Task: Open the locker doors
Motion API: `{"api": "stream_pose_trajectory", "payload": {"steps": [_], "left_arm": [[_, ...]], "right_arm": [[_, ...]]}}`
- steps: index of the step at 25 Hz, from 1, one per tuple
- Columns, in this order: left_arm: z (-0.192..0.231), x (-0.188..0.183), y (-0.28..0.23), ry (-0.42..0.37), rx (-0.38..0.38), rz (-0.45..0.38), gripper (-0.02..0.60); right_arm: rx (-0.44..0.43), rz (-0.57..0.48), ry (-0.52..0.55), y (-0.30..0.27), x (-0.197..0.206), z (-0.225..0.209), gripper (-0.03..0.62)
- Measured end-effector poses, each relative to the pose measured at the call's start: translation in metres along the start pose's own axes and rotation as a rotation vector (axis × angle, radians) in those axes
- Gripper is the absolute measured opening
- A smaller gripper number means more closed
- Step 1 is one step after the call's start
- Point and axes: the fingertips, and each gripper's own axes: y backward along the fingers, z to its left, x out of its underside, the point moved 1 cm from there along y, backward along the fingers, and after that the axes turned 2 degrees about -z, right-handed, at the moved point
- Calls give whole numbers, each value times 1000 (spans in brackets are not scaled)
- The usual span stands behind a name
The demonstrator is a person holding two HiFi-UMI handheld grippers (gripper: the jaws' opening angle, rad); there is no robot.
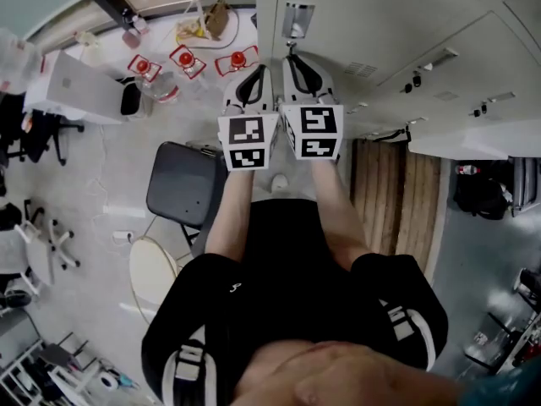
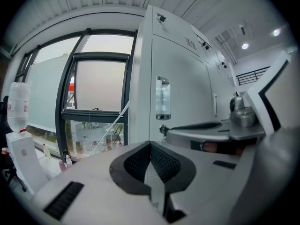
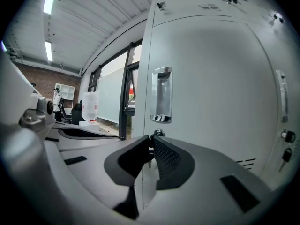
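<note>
The right tool (image 3: 150,139) is pinching the small key (image 3: 150,157) in the lock (image 3: 158,133) of the shut end locker door (image 3: 211,88) beside the window (image 3: 112,88) while the left tool (image 2: 150,143) is hovering closed and empty, so a skewed twist could be bending the key or slipping off.

The pale grey metal locker door (image 3: 211,102), just right of the window (image 3: 112,93), stands upright and closed, with vent slots (image 3: 208,7) near its top, a recessed chrome handle (image 3: 161,95) along its window-side edge and a lock (image 3: 157,133) holding a key (image 3: 149,156) just below.
</note>
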Motion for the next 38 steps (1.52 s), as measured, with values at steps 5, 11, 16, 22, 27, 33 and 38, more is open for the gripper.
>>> {"api": "stream_pose_trajectory", "payload": {"steps": [5, 11, 16, 22, 27, 33, 38], "left_arm": [[-2, 3, -4, -2, 24, 13, 9], [-3, 3, -8, -10, 46, 20, 9], [-2, 7, -8, -10, 53, 29, 9], [0, 8, -6, -13, 53, 31, 9], [4, 10, -6, -7, 43, 29, 9], [6, 12, -5, 0, 34, 26, 9], [6, 12, -4, 6, 23, 25, 9]], "right_arm": [[-8, -14, -78, 0, 0, -3, 45], [-19, -54, -174, 0, 0, -6, 45], [-26, -76, -254, 1, 1, -7, 44], [-54, -111, -348, 3, 2, -8, 44], [-96, -147, -471, 2, 5, -12, 44], [-134, -178, -571, 2, 6, -13, 44], [-167, -213, -660, 4, 7, -15, 44]]}}
